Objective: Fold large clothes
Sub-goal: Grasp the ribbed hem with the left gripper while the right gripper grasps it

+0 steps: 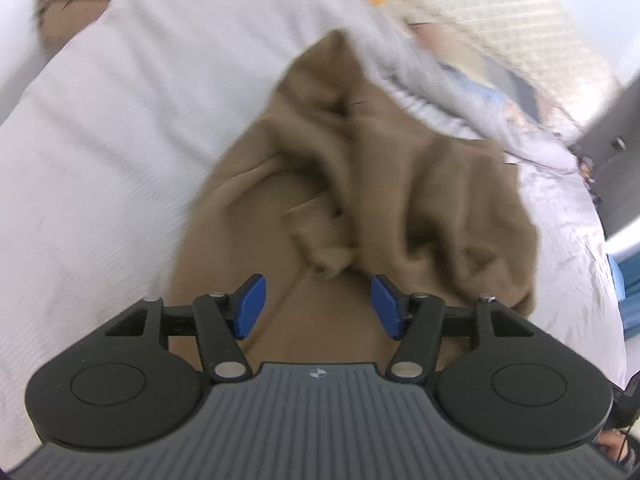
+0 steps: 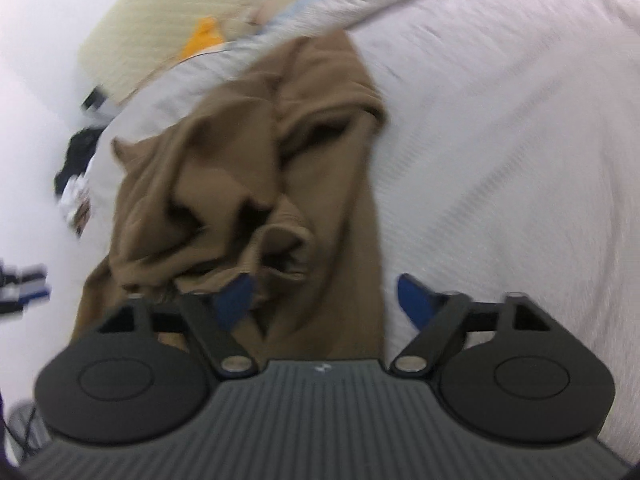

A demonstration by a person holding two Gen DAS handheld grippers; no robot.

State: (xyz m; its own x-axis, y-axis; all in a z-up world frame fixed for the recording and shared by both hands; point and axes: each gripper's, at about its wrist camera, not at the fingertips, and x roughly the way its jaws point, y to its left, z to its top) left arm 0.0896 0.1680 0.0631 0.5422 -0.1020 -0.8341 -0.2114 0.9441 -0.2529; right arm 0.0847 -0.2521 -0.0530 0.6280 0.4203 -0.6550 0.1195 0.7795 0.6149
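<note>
The brown garment (image 1: 360, 184) is bunched in a heap on the white bed cover (image 1: 100, 160), with lots of bare cover off one side of it and the bed edge close on the other. Left gripper (image 1: 318, 306) tilts down over its near hem, fingers spread, gripping nothing. Right gripper (image 2: 326, 300) is also angled down at it, fingers wide and empty. Cream quilted headboard (image 2: 168, 8) sits beyond the garment

Bright, even light, soft shadows. Motion blur smears the brown garment (image 1: 360, 184). Around it, fisheye bending warps the edges.
</note>
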